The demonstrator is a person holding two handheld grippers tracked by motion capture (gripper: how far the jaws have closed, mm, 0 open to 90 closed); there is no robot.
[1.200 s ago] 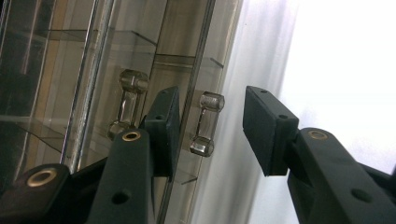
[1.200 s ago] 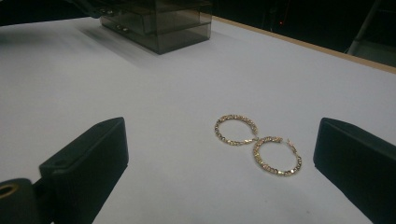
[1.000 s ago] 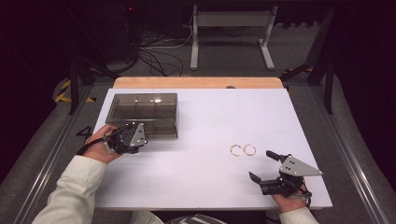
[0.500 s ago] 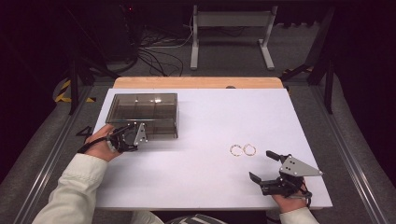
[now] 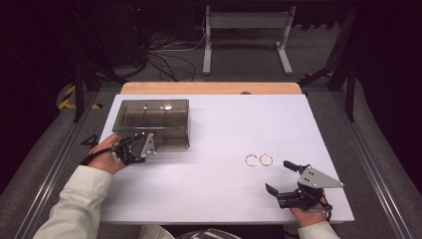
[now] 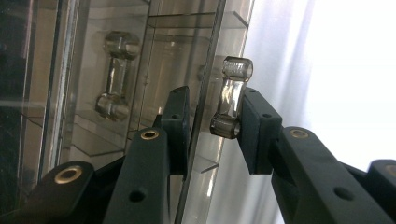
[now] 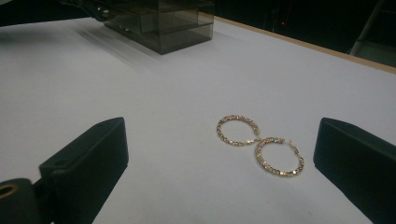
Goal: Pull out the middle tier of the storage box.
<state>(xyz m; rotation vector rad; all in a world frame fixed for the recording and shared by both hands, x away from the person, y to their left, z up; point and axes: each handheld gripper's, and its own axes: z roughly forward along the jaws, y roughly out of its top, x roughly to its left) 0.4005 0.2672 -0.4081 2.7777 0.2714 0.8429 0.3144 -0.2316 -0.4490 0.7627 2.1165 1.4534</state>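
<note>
Box (image 5: 154,118) is clear smoky acrylic w/ clear handle (image 6: 230,98).

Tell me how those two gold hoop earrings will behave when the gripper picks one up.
The hoop earrings are thin open rings, so probably light. They lie flat on the white table, leaving little edge to pinch. They touch, so lifting one may drag the other. A hoop set on edge could roll.

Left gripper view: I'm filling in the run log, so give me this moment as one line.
left claw: closing around drawer handle of clear box | right claw: open, short of hoop earrings | table
</note>
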